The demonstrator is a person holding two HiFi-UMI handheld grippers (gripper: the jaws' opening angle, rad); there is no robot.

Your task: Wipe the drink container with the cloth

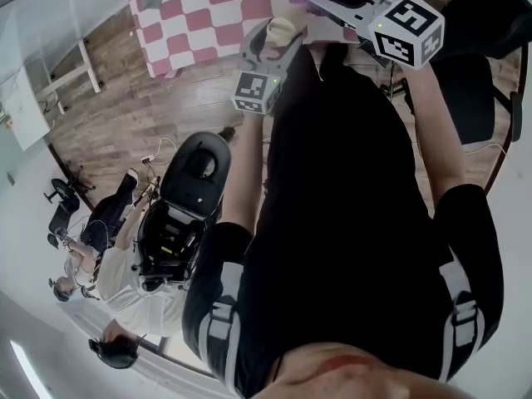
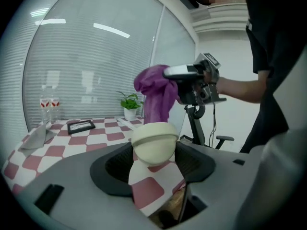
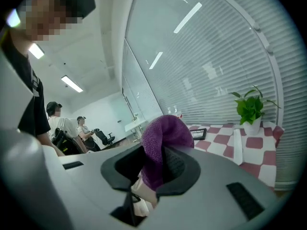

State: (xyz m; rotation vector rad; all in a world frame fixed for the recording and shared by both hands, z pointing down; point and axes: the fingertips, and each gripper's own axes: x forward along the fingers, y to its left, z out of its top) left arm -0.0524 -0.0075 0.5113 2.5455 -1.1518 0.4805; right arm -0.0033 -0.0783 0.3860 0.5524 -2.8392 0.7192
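A cream drink container with a rounded top sits between the wide-set jaws of my left gripper, held up off the table. In the head view it shows as a pale cup in the left gripper near the table edge. The purple cloth is bunched between the jaws of my right gripper, which is shut on it. In the left gripper view the cloth hangs from the right gripper, just above and behind the container and apart from it.
A table with a red-and-white checked cover lies ahead, with a potted plant, a dark flat frame and a grey rag on it. Other people and a black machine are at my left.
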